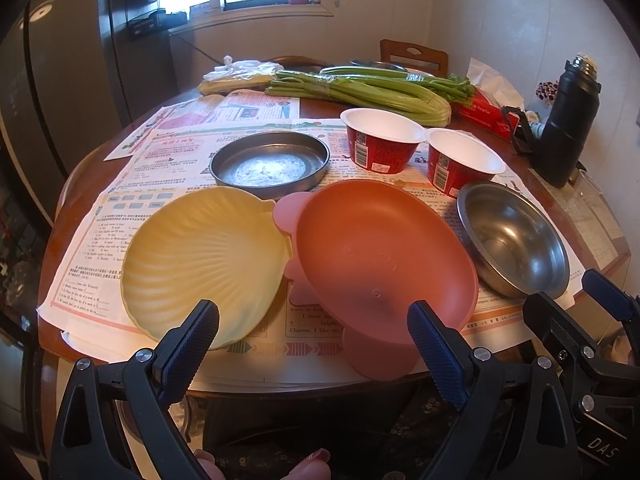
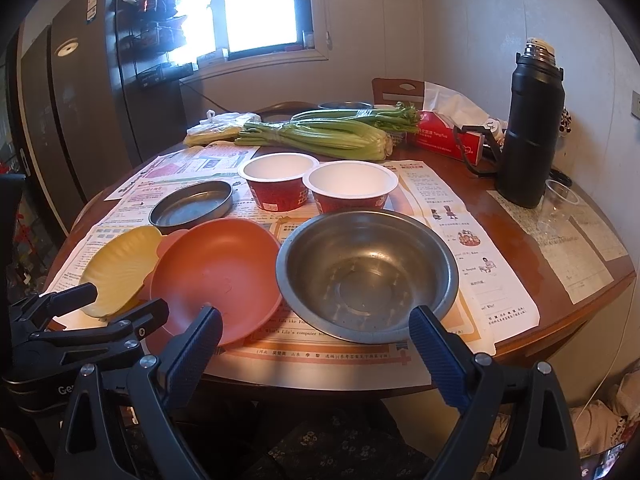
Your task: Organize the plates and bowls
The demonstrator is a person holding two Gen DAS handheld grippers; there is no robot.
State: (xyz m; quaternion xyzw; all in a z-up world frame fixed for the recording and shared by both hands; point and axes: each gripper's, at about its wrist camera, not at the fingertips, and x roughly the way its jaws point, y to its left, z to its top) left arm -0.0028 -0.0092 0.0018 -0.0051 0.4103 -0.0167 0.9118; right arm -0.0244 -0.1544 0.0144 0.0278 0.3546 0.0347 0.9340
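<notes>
Both cameras sit low at the near edge of the round table (image 1: pixel 560 216), each looking forward between its own two fingers across the tabletop toward the window (image 2: pixel 260 4) and far wall. The left wrist view is close over the yellow plate (image 1: pixel 200 260) and orange plate (image 1: pixel 372 248); the right wrist view sits further right, close over the steel bowl (image 2: pixel 366 272). Both views share all the dishes, the celery (image 1: pixel 360 88) and the black flask (image 2: pixel 532 128); each also catches the other gripper at its edge.
</notes>
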